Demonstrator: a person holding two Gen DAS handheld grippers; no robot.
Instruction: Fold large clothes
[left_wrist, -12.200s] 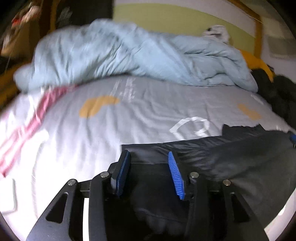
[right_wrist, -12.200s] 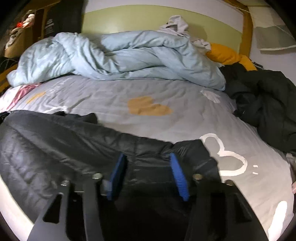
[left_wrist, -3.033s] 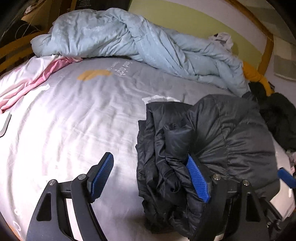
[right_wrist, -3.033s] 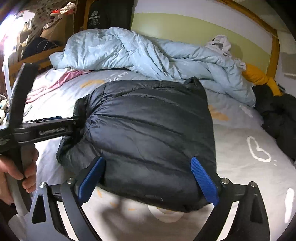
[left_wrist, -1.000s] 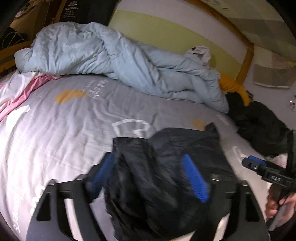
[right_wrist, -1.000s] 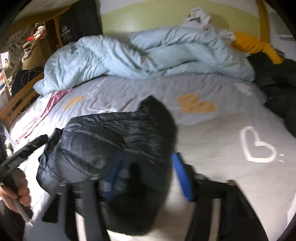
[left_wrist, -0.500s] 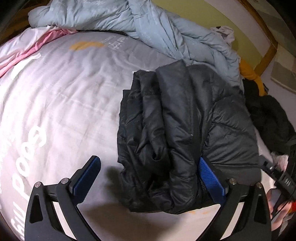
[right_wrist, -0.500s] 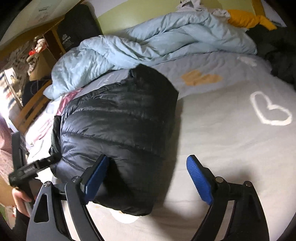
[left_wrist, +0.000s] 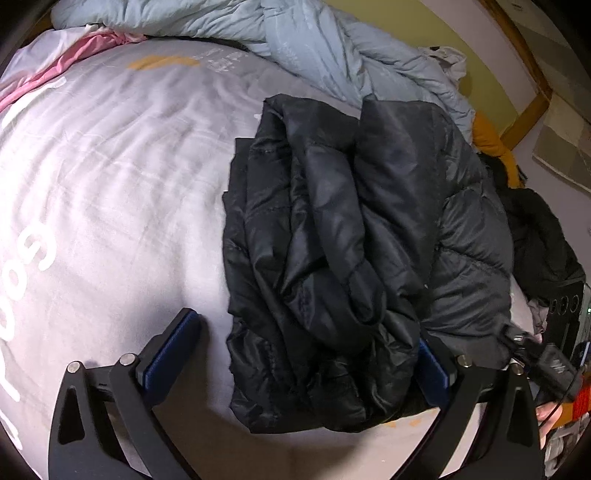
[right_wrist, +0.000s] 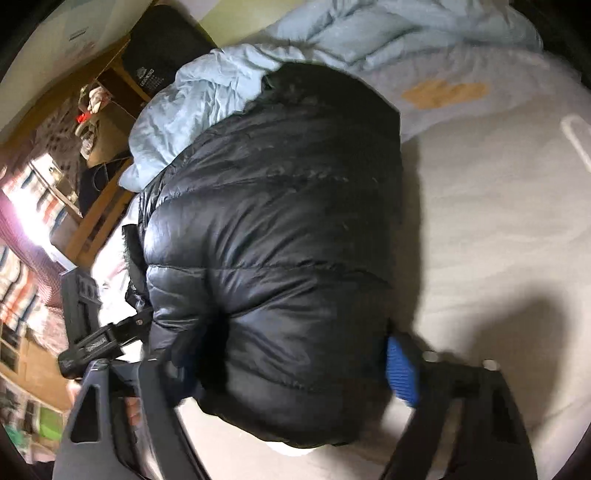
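1. The left gripper (left_wrist: 301, 354) stands with its jaws spread wide and nothing clamped between them. Its left blue pad (left_wrist: 170, 350) sits over bare sheet, while the right pad is partly hidden behind the near edge of the black puffer jacket (left_wrist: 354, 236).
2. The right gripper (right_wrist: 295, 363) is also spread wide and straddles the near end of the jacket's bundle. Its right blue pad (right_wrist: 400, 371) lies just beside the jacket's right flank. The left finger is blurred, so I cannot tell whether it touches the fabric.
3. The jacket lies folded into a thick bundle directly ahead of both tools, resting on the grey bedsheet (left_wrist: 110, 192). From the left gripper, the rumpled folded layers face the tool. From the right gripper, the smooth quilted back (right_wrist: 280, 221) is uppermost.
4. Beyond the jacket, a crumpled light-blue duvet (left_wrist: 314, 40) stretches along the far side of the bed.
5. Far left of the left gripper, a pink cloth (left_wrist: 74, 59) lies at the sheet's edge.
6. To the far right of the left gripper, a dark heap of clothing (left_wrist: 539, 240) sits past the jacket, with a yellow-orange item (left_wrist: 491, 144) behind it.
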